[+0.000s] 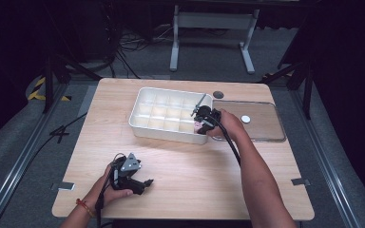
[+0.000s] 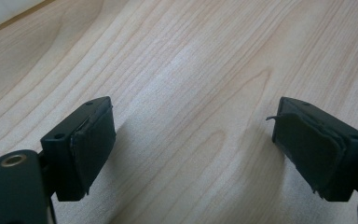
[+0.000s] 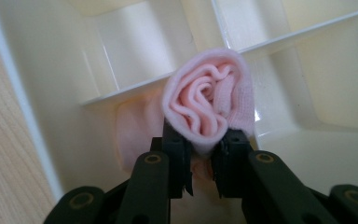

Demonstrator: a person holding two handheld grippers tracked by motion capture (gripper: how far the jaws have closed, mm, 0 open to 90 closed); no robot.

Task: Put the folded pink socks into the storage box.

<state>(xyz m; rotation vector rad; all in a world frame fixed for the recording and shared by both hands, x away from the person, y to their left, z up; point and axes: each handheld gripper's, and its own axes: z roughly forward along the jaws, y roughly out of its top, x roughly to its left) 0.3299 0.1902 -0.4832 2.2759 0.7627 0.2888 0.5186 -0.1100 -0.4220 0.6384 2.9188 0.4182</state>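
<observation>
Right gripper (image 3: 200, 161) clamped on a rolled pink cloth (image 3: 209, 100), jaws pinching the roll's lower edge, spiral end facing the camera. Held over a compartment of the white divided tray (image 3: 37, 135), next to the tray's outer wall; pale pink reflection on the compartment's glossy wall behind it. Cannot tell whether the roll touches the compartment floor.

From the high view: right gripper (image 1: 204, 118) at the tray's (image 1: 145, 128) near-right corner compartment, right hand (image 1: 228, 124) just outside the tray's right end. Bit of pink visible at the jaws there. Other visible compartments look bare.

Clear flat lid (image 1: 266, 130) lying on the table (image 1: 195, 171) just right of the tray, small white disc (image 1: 245, 119) on it. Dark round spot (image 1: 218, 94) on the tabletop behind the lid.

Left gripper (image 1: 130, 175) near the table's front-left, well apart from the tray, held in the left hand (image 1: 111, 190). Left gripper (image 2: 193, 149) jaws spread wide, bare wood grain between them, nothing gripped. Pads (image 2: 91, 144) close above the tabletop; contact not determinable.
</observation>
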